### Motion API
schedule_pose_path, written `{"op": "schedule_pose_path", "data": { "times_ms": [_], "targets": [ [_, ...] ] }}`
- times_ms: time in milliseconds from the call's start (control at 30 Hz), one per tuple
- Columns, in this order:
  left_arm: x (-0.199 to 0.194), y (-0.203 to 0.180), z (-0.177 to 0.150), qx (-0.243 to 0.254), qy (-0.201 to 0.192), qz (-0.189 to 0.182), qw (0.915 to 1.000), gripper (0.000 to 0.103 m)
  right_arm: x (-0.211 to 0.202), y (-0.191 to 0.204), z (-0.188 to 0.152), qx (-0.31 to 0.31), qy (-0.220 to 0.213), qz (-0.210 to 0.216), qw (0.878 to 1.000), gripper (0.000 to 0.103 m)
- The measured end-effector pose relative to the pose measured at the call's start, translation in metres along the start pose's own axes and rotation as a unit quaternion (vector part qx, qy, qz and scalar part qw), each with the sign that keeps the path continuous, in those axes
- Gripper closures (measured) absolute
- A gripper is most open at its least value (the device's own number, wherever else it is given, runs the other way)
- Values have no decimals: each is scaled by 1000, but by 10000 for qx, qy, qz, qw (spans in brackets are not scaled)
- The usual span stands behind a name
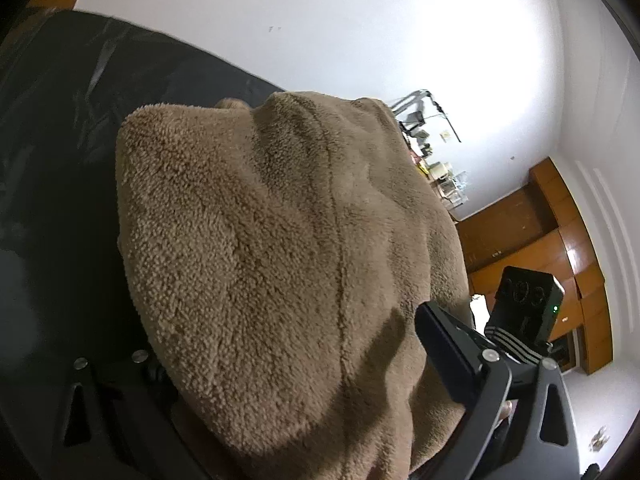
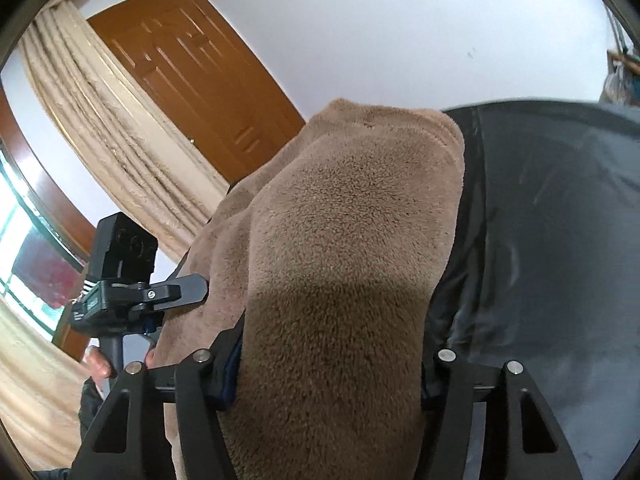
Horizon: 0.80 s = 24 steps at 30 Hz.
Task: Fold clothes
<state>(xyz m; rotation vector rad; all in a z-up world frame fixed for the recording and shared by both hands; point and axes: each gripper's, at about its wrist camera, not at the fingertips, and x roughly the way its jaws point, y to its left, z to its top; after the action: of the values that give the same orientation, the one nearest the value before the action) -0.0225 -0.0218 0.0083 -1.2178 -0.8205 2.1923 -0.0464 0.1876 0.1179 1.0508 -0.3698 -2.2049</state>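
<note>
A brown fleece garment (image 1: 280, 260) fills the middle of the left wrist view and drapes over my left gripper (image 1: 288, 412), whose fingertips are buried in the cloth. My left gripper is shut on the garment. In the right wrist view the same fleece garment (image 2: 340, 260) hangs over my right gripper (image 2: 328, 384), which is shut on it; its fingers are hidden under the cloth. The other gripper shows in each view: the right one (image 1: 452, 344) and the left one (image 2: 168, 292), both touching the garment's edge.
A dark sheet-covered surface (image 1: 60, 140) lies under the garment, also in the right wrist view (image 2: 560, 240). A wooden door (image 2: 192, 76) and a beige curtain (image 2: 100, 120) stand by the white wall. A wooden cabinet (image 1: 560, 240) and cluttered shelf (image 1: 436, 168) are at the right.
</note>
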Motion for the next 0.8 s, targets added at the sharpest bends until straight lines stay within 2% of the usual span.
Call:
{"op": "schedule_pose_path", "data": {
  "times_ms": [167, 367, 800],
  "targets": [
    [17, -15, 0, -83, 123, -148, 9998, 8, -27, -8, -7, -2, -168, -74, 9998, 39],
    [67, -67, -7, 280, 480, 80, 9984, 9, -77, -34, -16, -4, -358, -349, 9988, 39],
    [220, -206, -13, 924, 1241, 86, 9879, 9, -218, -172, -33, 625, -959, -1089, 9874, 39]
  ]
}}
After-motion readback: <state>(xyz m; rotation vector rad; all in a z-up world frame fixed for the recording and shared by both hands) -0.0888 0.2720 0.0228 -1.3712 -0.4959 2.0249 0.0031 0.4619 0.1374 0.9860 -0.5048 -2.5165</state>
